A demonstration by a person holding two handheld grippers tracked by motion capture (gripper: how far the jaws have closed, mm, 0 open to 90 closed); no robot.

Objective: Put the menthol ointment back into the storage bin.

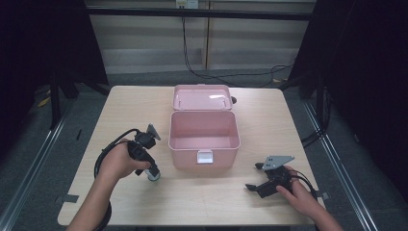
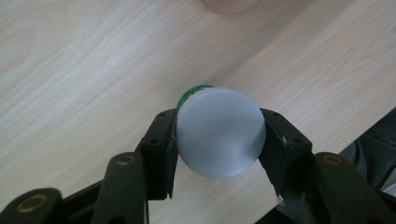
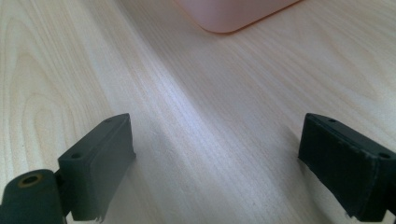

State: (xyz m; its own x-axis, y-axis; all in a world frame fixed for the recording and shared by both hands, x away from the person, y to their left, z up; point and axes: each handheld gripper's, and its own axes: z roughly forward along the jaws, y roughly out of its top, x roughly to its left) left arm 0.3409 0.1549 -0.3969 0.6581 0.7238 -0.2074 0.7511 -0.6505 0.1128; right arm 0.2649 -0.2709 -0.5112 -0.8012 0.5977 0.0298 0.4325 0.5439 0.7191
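Near the front edge of the bench [image 1: 202, 202]: left tongs [image 2: 219, 140] clamped tight on a small round jar with a pale lid [image 2: 220, 133] and a bit of green showing under the lid. Held from both sides, just above the wood, close to the front left corner of the pink box [image 1: 204, 137]. Right tongs [image 3: 215, 163] spread wide apart, nothing between them, resting low on the bench, well apart from the jar. Farther back: box sitting in the middle of the bench, lid [image 1: 202, 97] flipped open toward the back, inside looking bare.

Step in hand, most likely: picking the jar up to put it in the box. Next move: lift the jar higher than the box wall, carry it over the open top, lower it in, then let go. Worth watching: a smooth round lid, so easy to slip or tip if squeezed off centre.
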